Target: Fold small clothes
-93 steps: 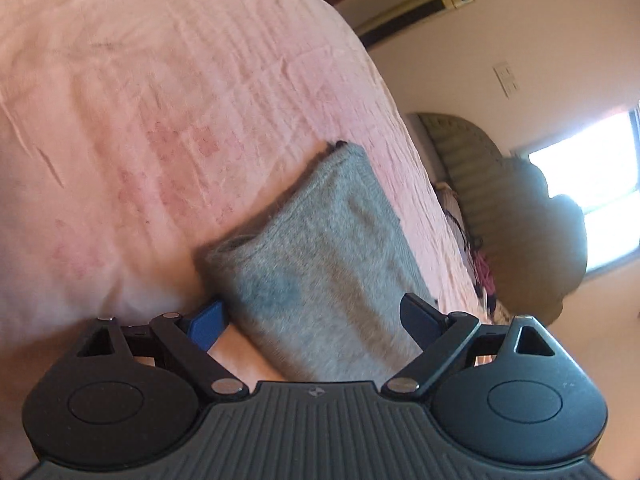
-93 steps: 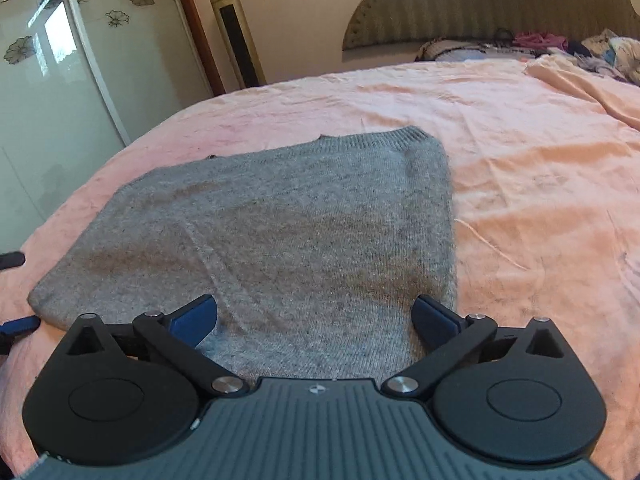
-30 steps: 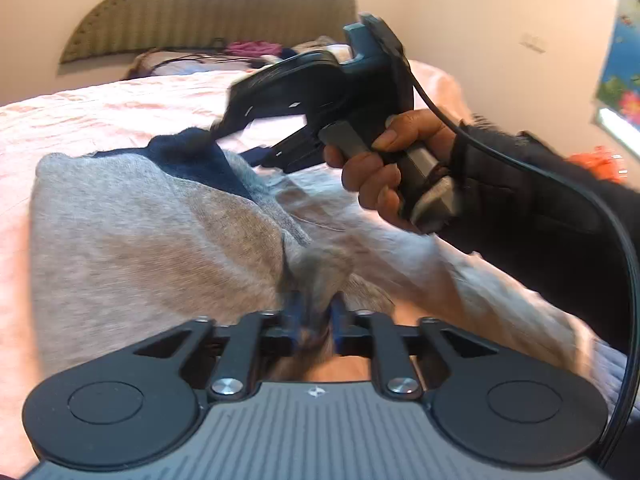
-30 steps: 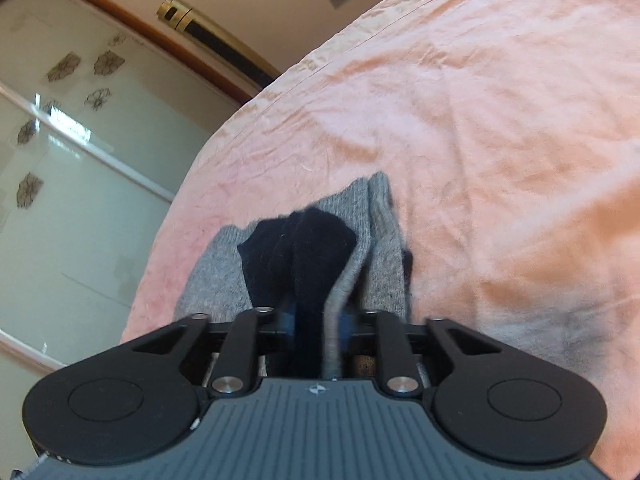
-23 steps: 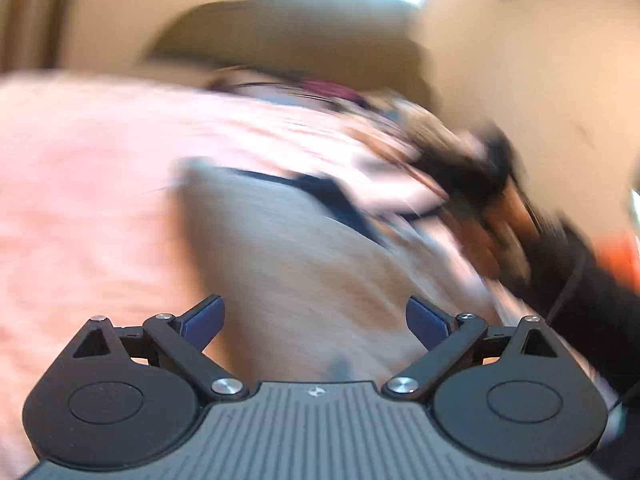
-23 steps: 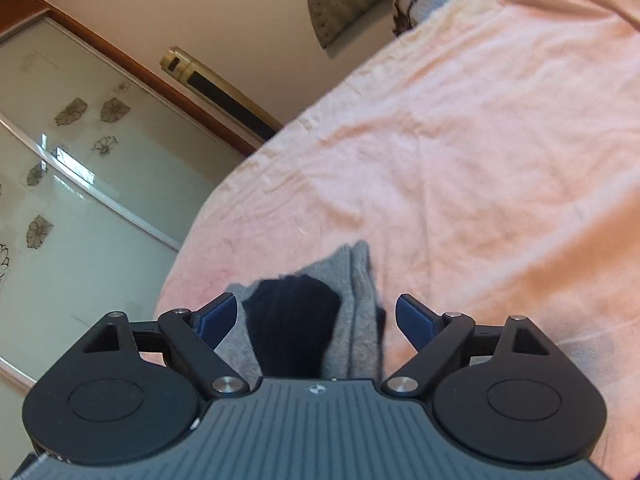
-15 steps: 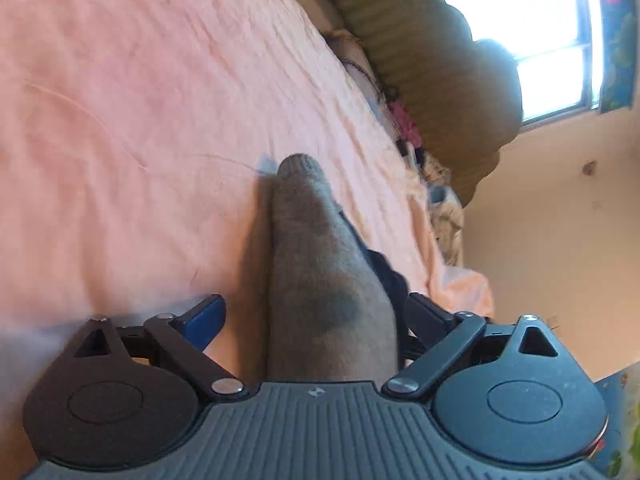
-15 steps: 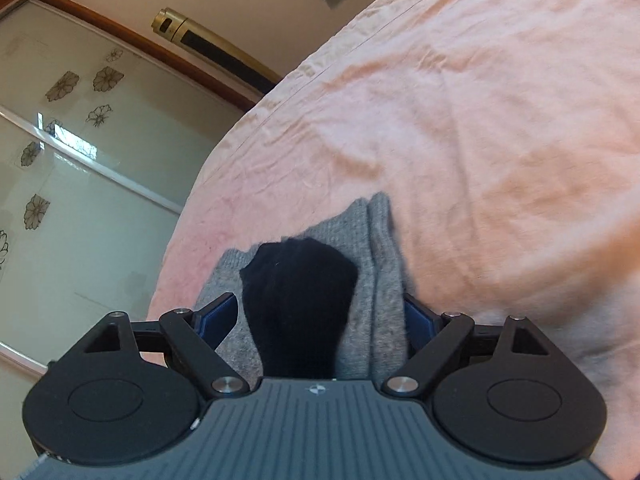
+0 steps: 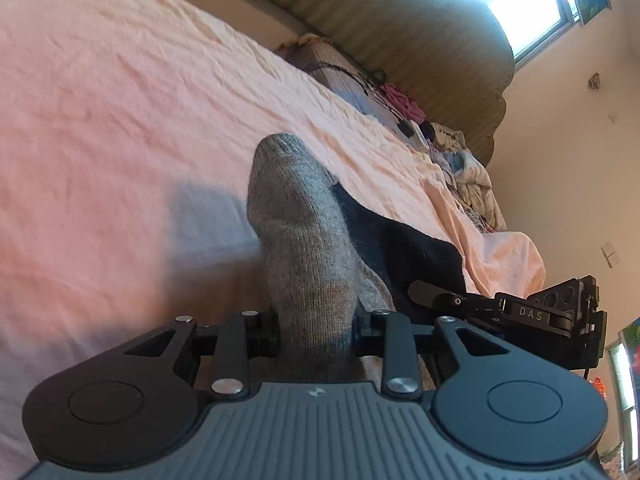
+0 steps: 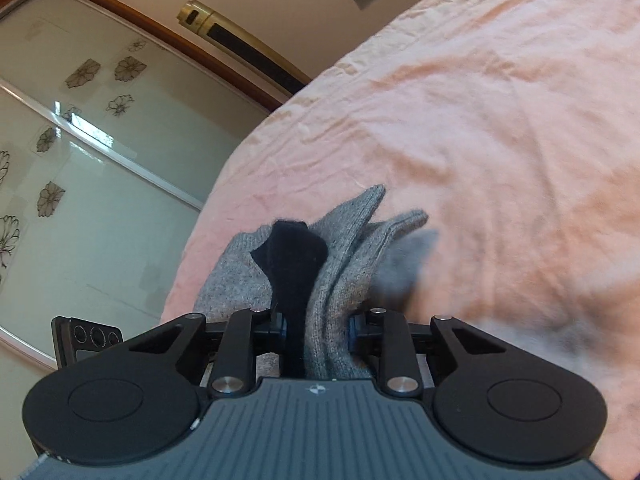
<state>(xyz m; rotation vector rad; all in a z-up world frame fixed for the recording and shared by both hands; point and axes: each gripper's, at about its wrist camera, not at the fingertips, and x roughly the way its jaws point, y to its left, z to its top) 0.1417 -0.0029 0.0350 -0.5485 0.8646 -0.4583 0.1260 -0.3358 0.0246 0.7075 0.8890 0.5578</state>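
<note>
A grey knit sweater (image 9: 304, 240) with a dark navy inner layer (image 9: 404, 252) is bunched over the pink bedsheet (image 9: 120, 120). My left gripper (image 9: 316, 330) is closing and its pads press a thick grey fold. In the right wrist view the same sweater (image 10: 340, 264) stands up in folds with the navy layer (image 10: 292, 264) in the middle. My right gripper (image 10: 316, 330) is closing too, pinching grey and navy layers together. The right gripper's body (image 9: 520, 316) shows at the right of the left wrist view, and the left gripper's body (image 10: 88, 340) at the left of the right wrist view.
A padded headboard (image 9: 420, 40) with loose clothes and bedding (image 9: 460, 160) lies at the far end of the bed. A bright window (image 9: 520, 8) is above it. Glass wardrobe doors with flower prints (image 10: 80, 160) and a gold-topped tower appliance (image 10: 240, 48) stand beside the bed.
Both grippers opened wide, then closed again on bunched folds of the sweater. The left one swung across the bed and rolled; the right one shifted only a little.
</note>
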